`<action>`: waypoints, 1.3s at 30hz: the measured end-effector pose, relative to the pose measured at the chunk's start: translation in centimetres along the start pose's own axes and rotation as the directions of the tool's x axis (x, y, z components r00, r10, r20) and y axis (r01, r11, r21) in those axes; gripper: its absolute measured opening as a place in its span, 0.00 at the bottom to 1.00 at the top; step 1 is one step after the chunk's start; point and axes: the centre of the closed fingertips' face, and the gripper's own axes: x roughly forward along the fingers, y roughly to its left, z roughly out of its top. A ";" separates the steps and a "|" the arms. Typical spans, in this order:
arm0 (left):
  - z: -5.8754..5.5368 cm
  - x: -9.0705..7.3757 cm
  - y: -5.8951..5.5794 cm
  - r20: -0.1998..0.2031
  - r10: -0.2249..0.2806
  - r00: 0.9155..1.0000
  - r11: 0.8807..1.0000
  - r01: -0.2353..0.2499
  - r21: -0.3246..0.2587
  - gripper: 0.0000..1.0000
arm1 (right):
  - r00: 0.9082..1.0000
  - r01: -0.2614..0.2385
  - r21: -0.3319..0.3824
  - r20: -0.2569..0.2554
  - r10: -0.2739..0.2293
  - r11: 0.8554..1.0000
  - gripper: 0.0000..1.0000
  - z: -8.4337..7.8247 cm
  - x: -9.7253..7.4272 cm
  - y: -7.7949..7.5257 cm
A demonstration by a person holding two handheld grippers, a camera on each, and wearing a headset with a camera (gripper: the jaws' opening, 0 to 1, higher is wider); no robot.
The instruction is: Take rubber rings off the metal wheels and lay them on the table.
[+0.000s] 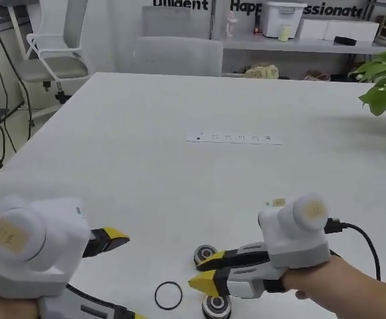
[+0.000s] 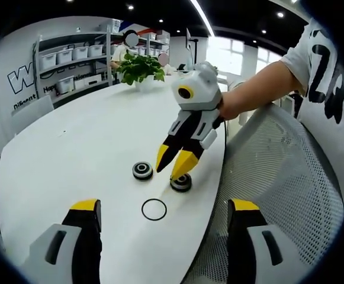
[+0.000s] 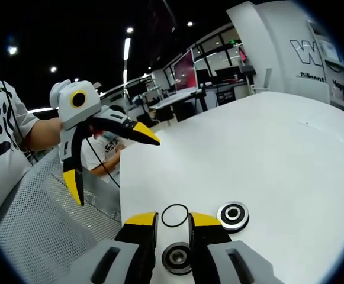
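A loose black rubber ring [image 1: 169,295] lies flat on the white table [image 1: 179,166] between my two grippers. Two metal wheels with dark rims rest near it: one [image 1: 204,254] just beyond my right gripper [image 1: 199,272], the other [image 1: 216,307] under its near jaw. In the right gripper view that wheel [image 3: 176,258] shows between the right gripper [image 3: 173,220] jaws, which stand slightly apart; contact is unclear. The ring [image 3: 174,215] lies just ahead, the second wheel [image 3: 232,215] to its right. My left gripper [image 2: 164,207] is wide open, holding nothing, facing the ring [image 2: 154,209].
A white power strip [image 1: 234,138] lies mid-table. A green plant [image 1: 385,86] stands at the far right edge. Chairs and shelves sit behind the table. A mesh chair back [image 2: 278,177] is close to the table's near edge.
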 end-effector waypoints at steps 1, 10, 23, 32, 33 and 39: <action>0.2 0.1 0.1 0.000 -0.002 1.000 1.000 0.002 0.003 0.85 | 1.000 0.002 0.001 0.004 -0.002 1.000 0.19 0.0 -0.2 -0.1; 1.1 1.6 -0.1 0.002 -0.031 1.000 0.999 0.031 0.012 0.81 | 1.000 0.014 0.001 0.008 -0.014 1.000 0.22 -0.7 -2.3 -0.6; 2.0 3.7 -0.5 -0.006 -0.076 0.997 0.996 0.077 0.036 0.73 | 0.999 0.020 -0.030 -0.026 -0.021 0.999 0.25 -2.3 -3.6 -0.8; 1.5 4.6 -0.7 -0.026 -0.095 0.995 0.994 0.096 0.047 0.68 | 0.999 0.012 -0.060 -0.047 -0.015 0.998 0.28 -2.9 -3.7 -0.7; 1.5 4.7 -0.7 -0.028 -0.097 0.995 0.994 0.098 0.048 0.68 | 0.999 0.011 -0.064 -0.049 -0.015 0.998 0.28 -2.9 -3.7 -0.6; 1.3 5.2 -0.9 -0.042 -0.109 0.993 0.993 0.111 0.048 0.62 | 0.998 0.007 -0.080 -0.065 -0.012 0.997 0.29 -3.3 -3.6 -0.5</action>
